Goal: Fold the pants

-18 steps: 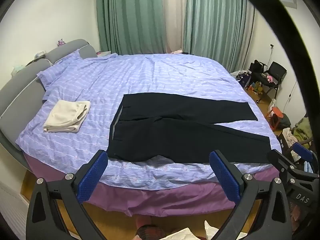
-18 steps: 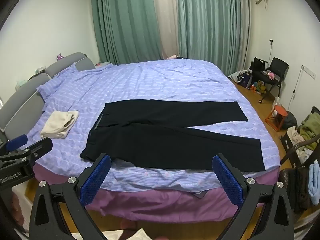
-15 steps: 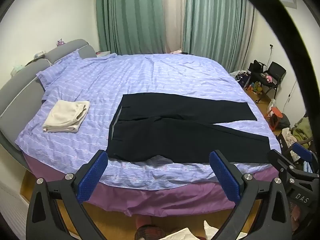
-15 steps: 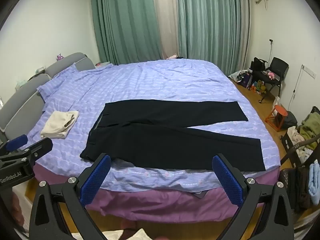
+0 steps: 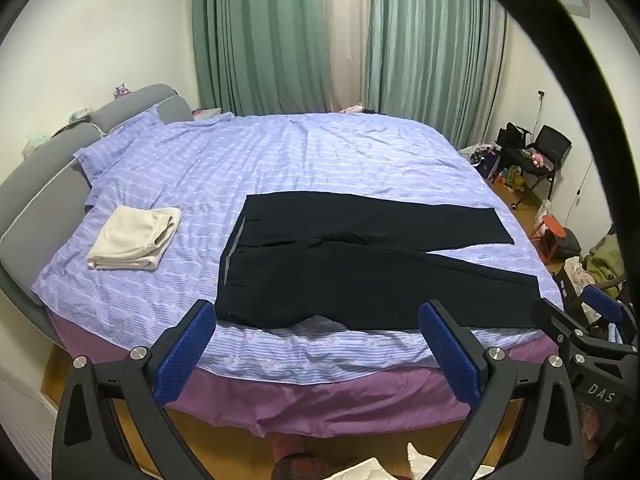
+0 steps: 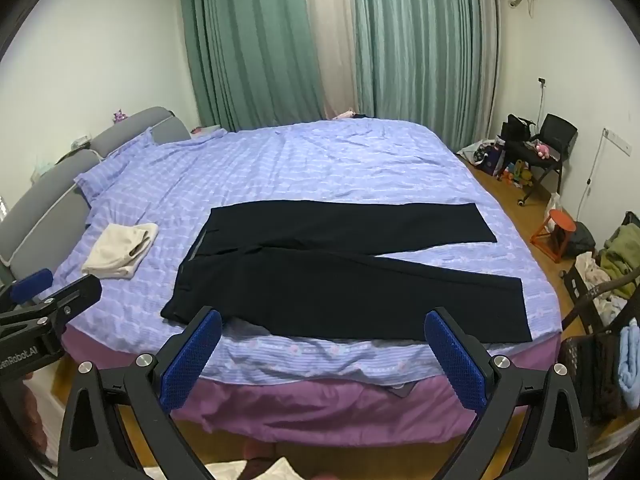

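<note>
A wide bed [image 5: 304,152] fills the middle of the frame, covered in a lavender striped sheet [image 6: 320,160] over a purple skirt. Black pants [image 5: 360,264] lie flat across its lower centre, waistband at left, legs spread toward the right edge. A folded cream garment [image 5: 134,238] sits apart at centre left.

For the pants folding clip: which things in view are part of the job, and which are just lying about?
Part of the job:
black pants, spread flat on the bed
left gripper, open
right gripper, open

Lying about:
folded cream garment
orange stool
black chair with toys
clothes pile
</note>
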A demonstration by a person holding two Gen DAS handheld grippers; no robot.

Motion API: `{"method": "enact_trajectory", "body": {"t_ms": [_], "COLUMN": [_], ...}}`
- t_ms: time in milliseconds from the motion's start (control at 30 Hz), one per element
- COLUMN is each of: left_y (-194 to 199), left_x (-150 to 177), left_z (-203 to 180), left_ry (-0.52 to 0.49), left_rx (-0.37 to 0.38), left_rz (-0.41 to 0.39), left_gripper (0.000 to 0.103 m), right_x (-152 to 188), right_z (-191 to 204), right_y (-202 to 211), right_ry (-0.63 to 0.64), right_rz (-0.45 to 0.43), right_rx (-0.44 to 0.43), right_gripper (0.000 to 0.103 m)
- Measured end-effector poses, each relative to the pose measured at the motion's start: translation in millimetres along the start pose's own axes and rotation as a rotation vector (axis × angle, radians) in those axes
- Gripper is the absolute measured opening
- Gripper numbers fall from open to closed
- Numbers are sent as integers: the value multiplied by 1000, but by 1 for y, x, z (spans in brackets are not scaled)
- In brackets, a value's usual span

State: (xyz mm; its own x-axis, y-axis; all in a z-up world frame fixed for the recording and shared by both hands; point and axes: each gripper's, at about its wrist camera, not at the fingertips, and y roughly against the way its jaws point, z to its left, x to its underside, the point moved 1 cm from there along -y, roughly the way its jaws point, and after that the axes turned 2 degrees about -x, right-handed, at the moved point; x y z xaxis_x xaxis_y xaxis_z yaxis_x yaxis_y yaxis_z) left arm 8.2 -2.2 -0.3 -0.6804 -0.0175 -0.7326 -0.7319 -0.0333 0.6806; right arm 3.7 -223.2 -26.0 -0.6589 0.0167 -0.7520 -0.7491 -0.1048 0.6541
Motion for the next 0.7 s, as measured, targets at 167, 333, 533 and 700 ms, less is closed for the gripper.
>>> {"method": "enact_trajectory", "body": {"t_ms": [167, 333, 533, 700], "left_y": [0, 0, 0, 3], "left_x": [1, 2, 2, 1], "left_z": [0, 0, 0, 3], "left_ry": [0, 0, 2, 4], "left_rx": [-2, -1, -3, -5], "left_rz": [-2, -4, -5, -11], "left_gripper": [103, 103, 103, 103], "right_x": [0, 0, 0, 0], "right_z": [1, 1, 2, 3], "right_y": [0, 1, 1, 1], "right_ry": [0, 2, 1, 2], "right_rz": [-1, 0, 1, -1], "right_rx": [0, -1, -1, -1], "right_gripper": [102, 102, 102, 102]}}
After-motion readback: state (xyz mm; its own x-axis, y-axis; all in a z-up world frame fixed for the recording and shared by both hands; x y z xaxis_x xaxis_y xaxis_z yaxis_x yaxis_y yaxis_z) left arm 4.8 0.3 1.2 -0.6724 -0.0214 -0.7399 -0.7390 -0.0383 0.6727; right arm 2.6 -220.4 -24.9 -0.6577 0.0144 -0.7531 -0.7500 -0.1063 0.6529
